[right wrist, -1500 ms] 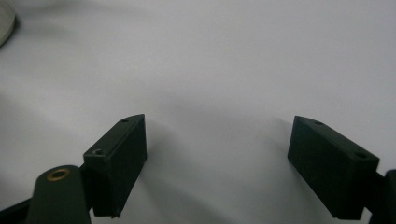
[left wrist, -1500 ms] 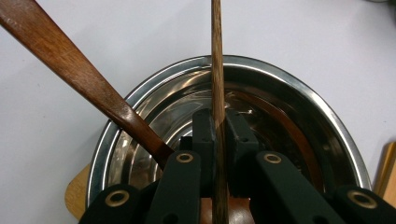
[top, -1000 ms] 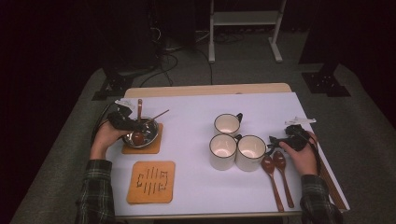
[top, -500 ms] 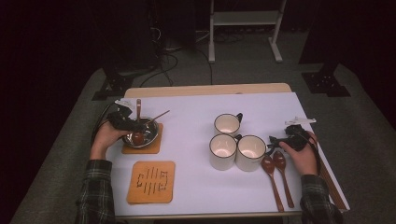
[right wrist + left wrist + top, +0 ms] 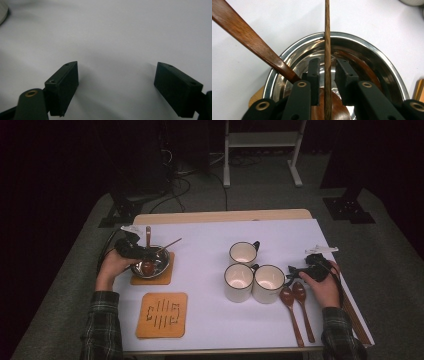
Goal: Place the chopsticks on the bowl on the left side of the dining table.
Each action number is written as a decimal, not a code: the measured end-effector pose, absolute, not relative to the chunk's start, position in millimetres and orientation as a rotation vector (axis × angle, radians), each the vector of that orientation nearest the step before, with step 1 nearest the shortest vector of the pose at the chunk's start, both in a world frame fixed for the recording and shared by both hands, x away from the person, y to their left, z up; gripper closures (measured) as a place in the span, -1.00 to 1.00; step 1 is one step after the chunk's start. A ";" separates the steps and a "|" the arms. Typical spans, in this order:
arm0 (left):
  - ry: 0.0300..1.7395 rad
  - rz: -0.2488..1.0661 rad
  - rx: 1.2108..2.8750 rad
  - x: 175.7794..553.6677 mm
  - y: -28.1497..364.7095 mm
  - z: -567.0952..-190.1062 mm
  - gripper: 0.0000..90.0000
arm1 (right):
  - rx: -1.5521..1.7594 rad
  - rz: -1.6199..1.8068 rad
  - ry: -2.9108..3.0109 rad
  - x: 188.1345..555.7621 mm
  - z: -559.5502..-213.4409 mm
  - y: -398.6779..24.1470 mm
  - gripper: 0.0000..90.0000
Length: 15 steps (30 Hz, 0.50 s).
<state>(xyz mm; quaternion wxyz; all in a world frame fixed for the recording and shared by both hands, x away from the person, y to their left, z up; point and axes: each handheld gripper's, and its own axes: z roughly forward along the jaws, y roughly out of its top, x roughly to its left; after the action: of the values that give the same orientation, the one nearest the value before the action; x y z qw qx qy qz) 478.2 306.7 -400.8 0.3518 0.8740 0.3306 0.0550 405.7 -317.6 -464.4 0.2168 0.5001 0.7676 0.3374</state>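
— White table point(image 5: 210, 320) first: what sits at its left?
— Steel bowl point(image 5: 372, 52) on a mat. Left gripper point(image 5: 327, 72) has just been opening; a wooden spoon point(image 5: 327, 37) handle stands loose between its jaws.
— Right gripper point(image 5: 116, 87)?
— Wide apart, holding nothing.

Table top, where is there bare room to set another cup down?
The white table is bare between the steel bowl and the three cups, also in front of the cups. Crowded: right edge, by the two wooden spoons.
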 end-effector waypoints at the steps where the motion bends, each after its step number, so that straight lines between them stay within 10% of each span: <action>1: 0.863 0.142 2.257 477.7 307.3 -400.3 0.58 | 1.385 0.935 2.126 405.7 -464.4 -317.6 -0.60; 15: 0.866 0.183 2.240 473.3 308.7 -390.5 0.20 | 1.385 0.935 2.127 405.7 -464.3 -317.6 -0.60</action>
<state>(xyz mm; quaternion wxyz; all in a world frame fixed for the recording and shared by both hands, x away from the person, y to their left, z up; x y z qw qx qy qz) 473.3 308.7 -390.5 0.3583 0.8683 0.3357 0.0709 405.7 -317.6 -464.3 0.2167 0.5000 0.7676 0.3374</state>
